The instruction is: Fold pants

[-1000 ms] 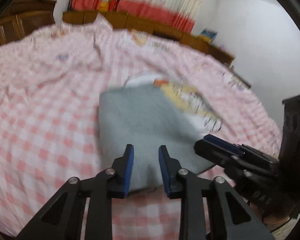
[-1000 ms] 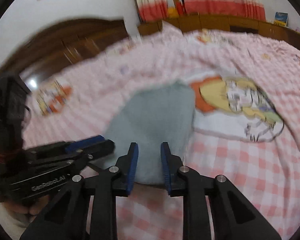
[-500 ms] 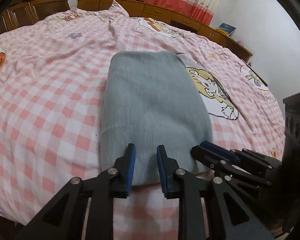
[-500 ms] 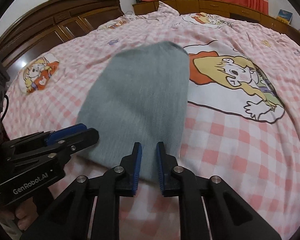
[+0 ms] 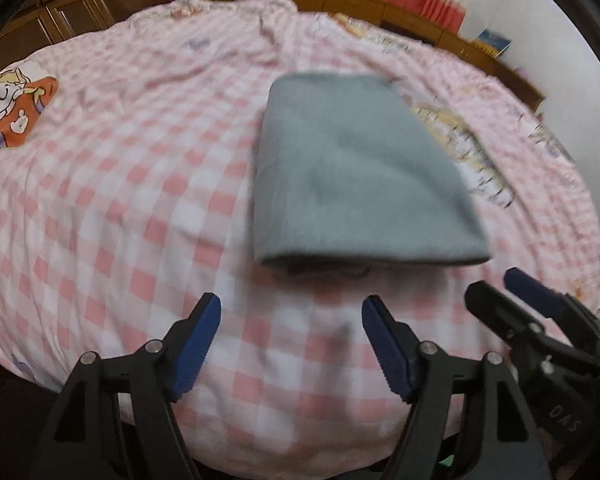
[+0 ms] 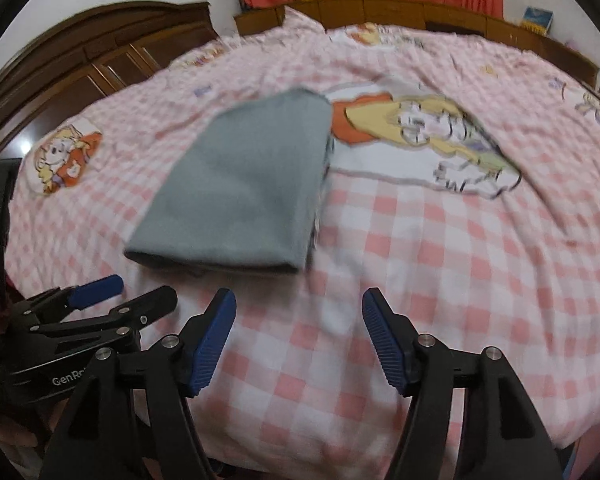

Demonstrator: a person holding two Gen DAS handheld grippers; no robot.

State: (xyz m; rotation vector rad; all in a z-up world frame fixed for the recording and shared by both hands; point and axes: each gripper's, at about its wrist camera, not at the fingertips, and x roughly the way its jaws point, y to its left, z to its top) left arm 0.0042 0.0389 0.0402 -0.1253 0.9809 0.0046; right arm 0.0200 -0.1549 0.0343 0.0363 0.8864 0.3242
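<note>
At the far left of the right wrist view, a cartoon print (image 6: 66, 160) sits on the pink checked bedsheet (image 6: 440, 248), with a dark wooden headboard (image 6: 112, 44) behind it. The left gripper (image 5: 291, 316) hovers over the near edge of the bed, its blue-padded fingers (image 5: 198, 338) spread wide and holding nothing. Just beyond it, the grey pants (image 5: 352, 176) lie flat on the sheet as a folded, roughly rectangular bundle (layered edges show along its right side in the right wrist view), clear of both grippers. Further right, a larger cartoon print (image 6: 428, 140) lies beside the pants, touching their edge. The right gripper (image 6: 299, 312) hangs beside the left one, jaws likewise released and empty, fingertips short of the fold's near edge.
</note>
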